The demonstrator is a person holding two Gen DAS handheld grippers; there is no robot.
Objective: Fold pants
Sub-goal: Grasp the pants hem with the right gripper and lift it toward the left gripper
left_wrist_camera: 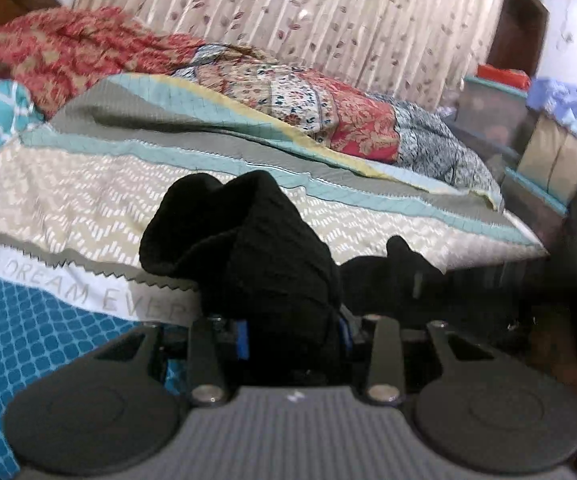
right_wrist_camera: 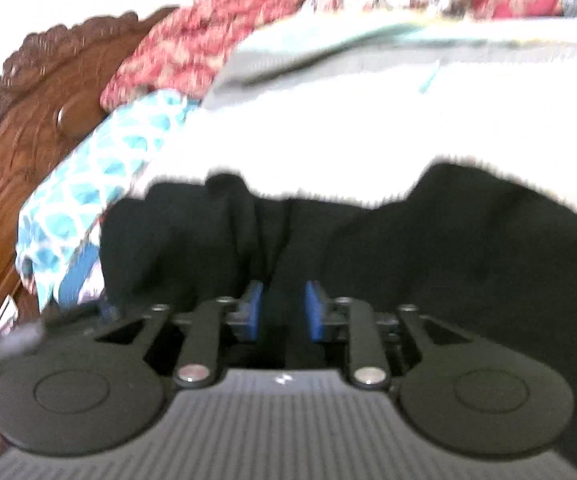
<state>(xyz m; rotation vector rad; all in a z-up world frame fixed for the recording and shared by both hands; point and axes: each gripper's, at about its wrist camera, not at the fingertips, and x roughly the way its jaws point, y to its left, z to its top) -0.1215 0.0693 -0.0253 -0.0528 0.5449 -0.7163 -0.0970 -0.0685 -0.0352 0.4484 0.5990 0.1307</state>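
Observation:
The black pants (left_wrist_camera: 248,248) are bunched up between the blue pads of my left gripper (left_wrist_camera: 294,336), which is shut on a thick fold and holds it above the patterned bedspread (left_wrist_camera: 68,200). More black cloth trails to the right near the bed's edge. In the blurred right wrist view the pants (right_wrist_camera: 408,248) spread wide in front, and my right gripper (right_wrist_camera: 284,312) has its blue pads (right_wrist_camera: 254,312) closed on a narrow fold of the black cloth.
A red floral quilt (left_wrist_camera: 68,44) and a patchwork blanket (left_wrist_camera: 328,108) are piled at the back of the bed. A carved wooden headboard (right_wrist_camera: 28,128) stands at left. Curtains (left_wrist_camera: 308,12) hang behind. Storage boxes (left_wrist_camera: 496,108) stand beyond the bed's right edge.

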